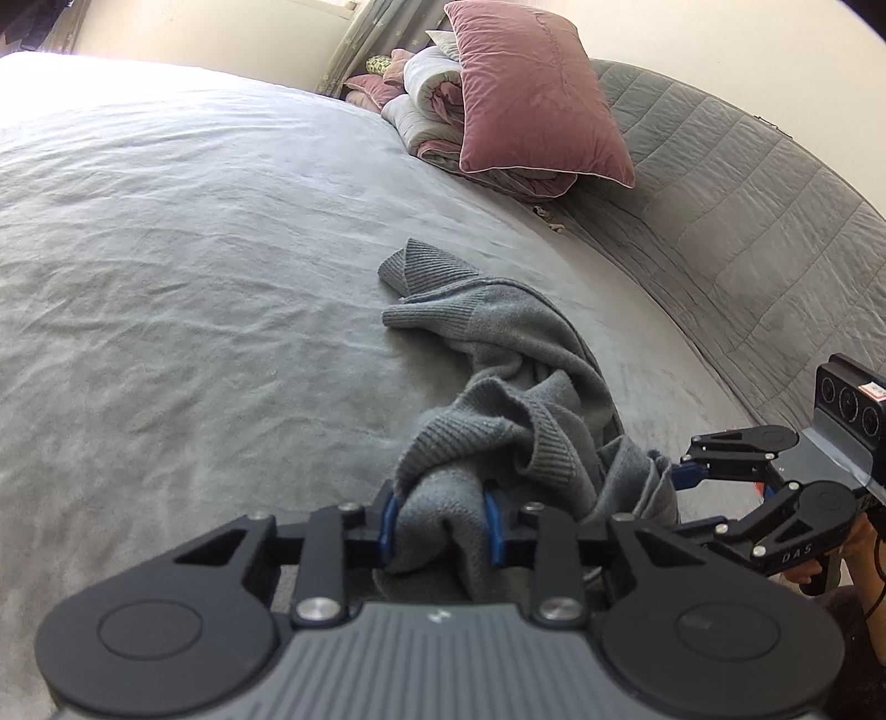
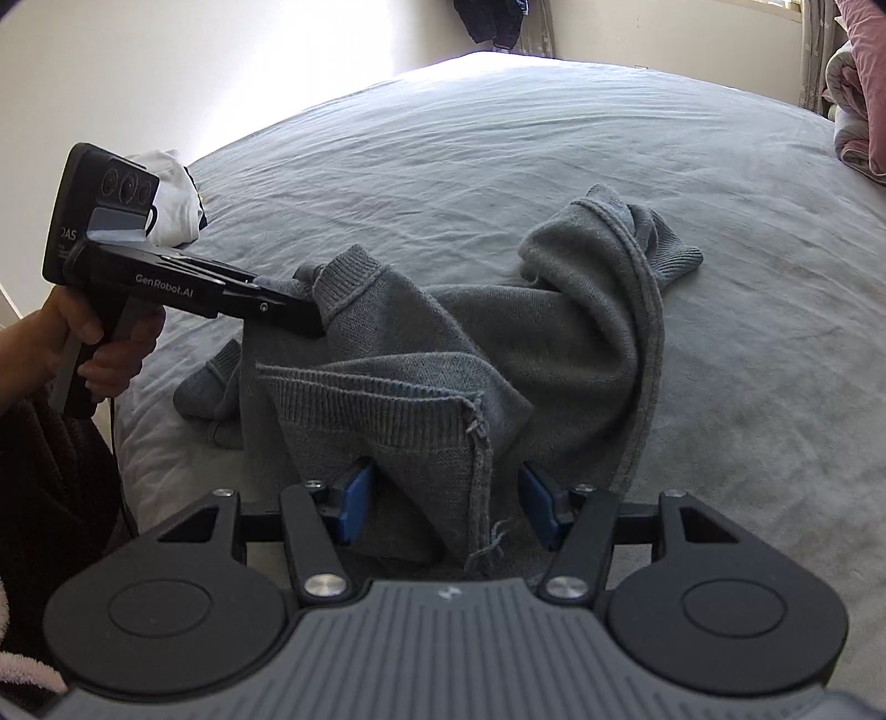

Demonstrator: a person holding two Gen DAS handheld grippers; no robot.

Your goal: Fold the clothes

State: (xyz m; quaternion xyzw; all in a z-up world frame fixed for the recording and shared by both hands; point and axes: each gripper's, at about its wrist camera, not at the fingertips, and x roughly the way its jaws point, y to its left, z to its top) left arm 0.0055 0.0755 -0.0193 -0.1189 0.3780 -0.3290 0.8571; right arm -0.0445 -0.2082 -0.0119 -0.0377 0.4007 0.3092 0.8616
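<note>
I have the left gripper clamped on a thick bunch of the crumpled grey knitted sweater, which lies ahead of it on the grey bed sheet. The right gripper stands half open astride the ribbed hem, pads not pressing. Risk: closing here catches several layers or the frayed thread, so the fold starts twisted.

Home bedroom. Wide bed under a grey sheet, quilted grey headboard, pink pillow leaning on a rolled duvet, patterned curtain at a sunlit window, plain cream walls.
</note>
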